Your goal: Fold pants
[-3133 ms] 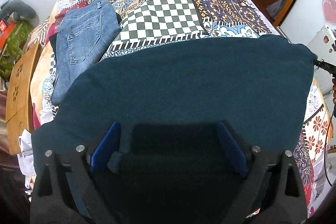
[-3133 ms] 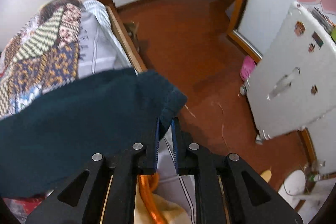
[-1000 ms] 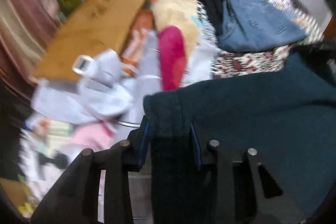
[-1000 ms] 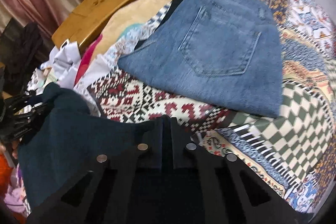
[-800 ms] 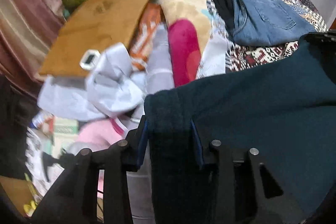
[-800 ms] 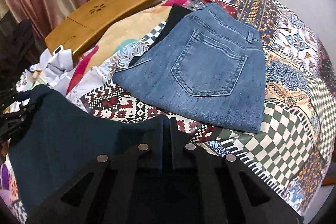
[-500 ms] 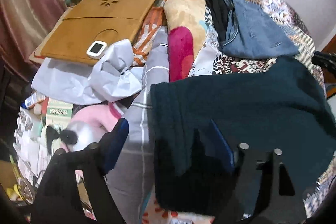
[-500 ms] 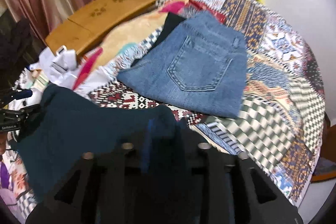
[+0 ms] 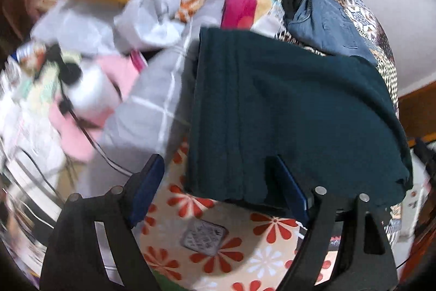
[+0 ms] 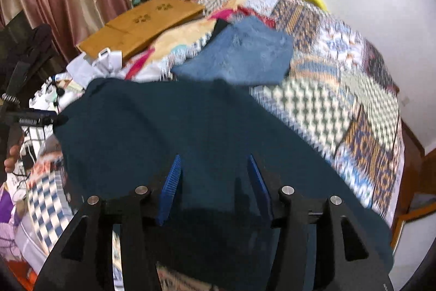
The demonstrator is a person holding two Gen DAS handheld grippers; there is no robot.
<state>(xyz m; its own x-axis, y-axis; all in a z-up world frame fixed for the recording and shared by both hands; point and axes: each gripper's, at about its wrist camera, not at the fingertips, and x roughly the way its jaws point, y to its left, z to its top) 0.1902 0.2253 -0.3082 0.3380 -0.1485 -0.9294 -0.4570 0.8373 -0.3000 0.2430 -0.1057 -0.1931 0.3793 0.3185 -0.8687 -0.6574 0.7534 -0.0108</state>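
Observation:
The dark teal pants (image 9: 294, 111) lie folded into a rough rectangle on the near corner of the bed, also seen in the right wrist view (image 10: 174, 132). My left gripper (image 9: 215, 182) is open and empty, its blue pads just above the near edge of the fold. My right gripper (image 10: 214, 176) is open and empty, hovering over the same pants from the other side. The left gripper's tip shows at the left edge of the right wrist view (image 10: 38, 119).
Folded blue jeans (image 10: 239, 53) lie on the patchwork quilt (image 10: 340, 89) beyond the teal pants. A wooden board (image 10: 141, 23), crumpled white cloth (image 9: 152, 18), a grey checked pillow (image 9: 152, 105) and cables lie at the bed's left side. A flowered sheet (image 9: 218, 250) hangs below.
Both grippers were shut on the teal pants a second ago. They have opened, let go and pulled back, leaving the pants folded on the bed.

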